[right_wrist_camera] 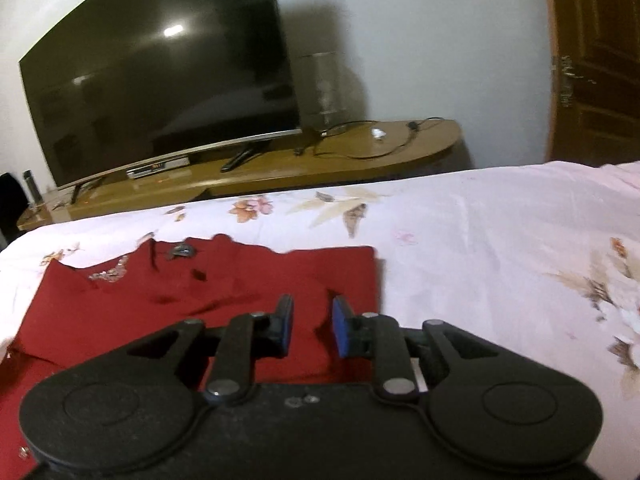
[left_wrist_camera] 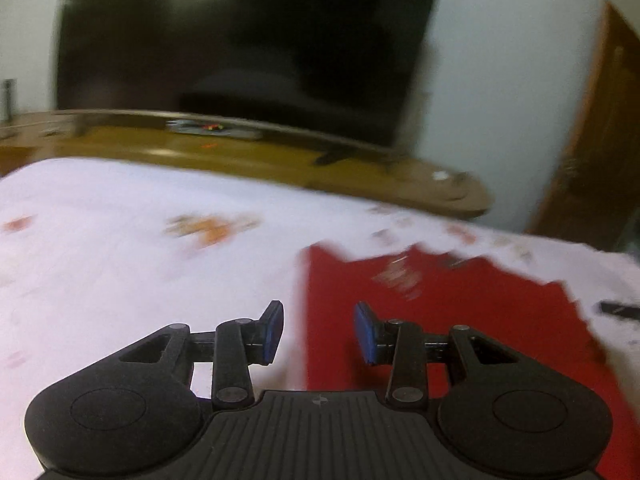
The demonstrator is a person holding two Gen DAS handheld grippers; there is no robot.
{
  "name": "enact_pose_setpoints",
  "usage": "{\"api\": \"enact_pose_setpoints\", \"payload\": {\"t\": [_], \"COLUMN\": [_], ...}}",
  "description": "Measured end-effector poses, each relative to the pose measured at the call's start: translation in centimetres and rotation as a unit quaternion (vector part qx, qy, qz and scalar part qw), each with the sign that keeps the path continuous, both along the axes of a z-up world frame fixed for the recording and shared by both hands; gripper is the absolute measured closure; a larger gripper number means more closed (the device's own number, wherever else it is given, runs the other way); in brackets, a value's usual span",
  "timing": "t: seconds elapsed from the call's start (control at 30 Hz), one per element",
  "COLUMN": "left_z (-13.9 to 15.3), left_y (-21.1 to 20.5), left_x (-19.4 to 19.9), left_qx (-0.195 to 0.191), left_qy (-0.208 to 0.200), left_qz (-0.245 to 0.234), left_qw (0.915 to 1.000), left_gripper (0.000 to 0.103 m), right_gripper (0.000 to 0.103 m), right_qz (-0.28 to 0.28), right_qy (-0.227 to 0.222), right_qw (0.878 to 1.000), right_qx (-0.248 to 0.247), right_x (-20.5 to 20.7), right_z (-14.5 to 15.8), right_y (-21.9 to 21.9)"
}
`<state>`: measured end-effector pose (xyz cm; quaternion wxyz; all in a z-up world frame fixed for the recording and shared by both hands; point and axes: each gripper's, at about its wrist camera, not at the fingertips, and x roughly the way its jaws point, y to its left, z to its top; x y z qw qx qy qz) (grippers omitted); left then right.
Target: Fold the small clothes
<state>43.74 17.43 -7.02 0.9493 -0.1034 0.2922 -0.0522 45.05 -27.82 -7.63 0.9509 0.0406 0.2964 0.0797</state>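
so the red garment (right_wrist_camera: 208, 304) is lying flat on the floral bedsheet (right_wrist_camera: 480, 240), and from the right wrist view its right side looks like a straight, squared-off edge, so my guess is at least 1 fold is already in. the top end with the neckline and some shiny trim looks uneven, and the near part runs under the gripper so i can't see how that end sits. i'd call it partway done, with more folding and tidying left.

left gripper (left_wrist_camera: 319, 332) hovers low right over the left edge of the red cloth, half over sheet, half over fabric. jaws are apart with a clear gap, nothing between them. that view is pretty motion-blurred though.

right gripper (right_wrist_camera: 312, 326) sits above the right part of the garment, just inside that straight edge. its jaws are parted too, a narrower gap, holding nothing. both point toward the tv (right_wrist_camera: 160, 80) on the wooden stand (right_wrist_camera: 340, 164).
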Motion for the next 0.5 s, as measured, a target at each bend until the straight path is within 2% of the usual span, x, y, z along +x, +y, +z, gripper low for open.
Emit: {"api": "enact_pose_setpoints", "payload": {"t": [0.13,0.2,0.27,0.3,0.33,0.37,0.43,0.47,0.5], "left_z": [-1.4,-3.0,-5.2,-5.8,-5.9,-5.7,-4.8,-4.4,-4.3], "left_y": [-2.7,-2.9,-3.0,-2.6,-2.3,-2.2,-2.4,-2.6,-2.7], "left_x": [4.9,6.9,8.3,8.3,8.3,8.3,7.9,7.4,7.1], "left_qx": [0.010,0.008,0.039,0.028,0.016,0.009,0.018,0.029,0.033], "left_qy": [0.005,0.029,0.070,0.058,0.056,0.060,0.059,0.048,0.043], "left_qz": [-0.021,-0.023,-0.010,-0.013,-0.010,-0.007,0.004,0.011,0.009], "left_qw": [0.9997,0.9993,0.9967,0.9978,0.9982,0.9981,0.9981,0.9984,0.9985], "left_gripper": [0.065,0.065,0.065,0.065,0.065,0.065,0.065,0.065,0.064], "right_gripper": [0.081,0.081,0.083,0.083,0.090,0.090,0.091,0.090,0.083], "right_qz": [0.036,0.049,0.064,0.058,0.042,0.033,0.016,0.015,0.014], "right_qy": [0.001,0.005,0.019,0.035,0.054,0.055,0.062,0.060,0.049], "right_qw": [0.999,0.998,0.997,0.995,0.994,0.995,0.997,0.997,0.997], "right_qx": [-0.020,-0.031,-0.050,-0.071,-0.088,-0.078,-0.050,-0.057,-0.065], "right_x": [1.8,2.7,3.9,4.7,5.4,5.8,6.1,5.9,5.4], "right_z": [-0.6,-1.1,-2.0,-2.9,-3.8,-4.3,-3.9,-3.4,-3.0], "right_y": [3.0,4.2,5.0,5.1,4.9,4.0,2.9,3.1,3.3]}}
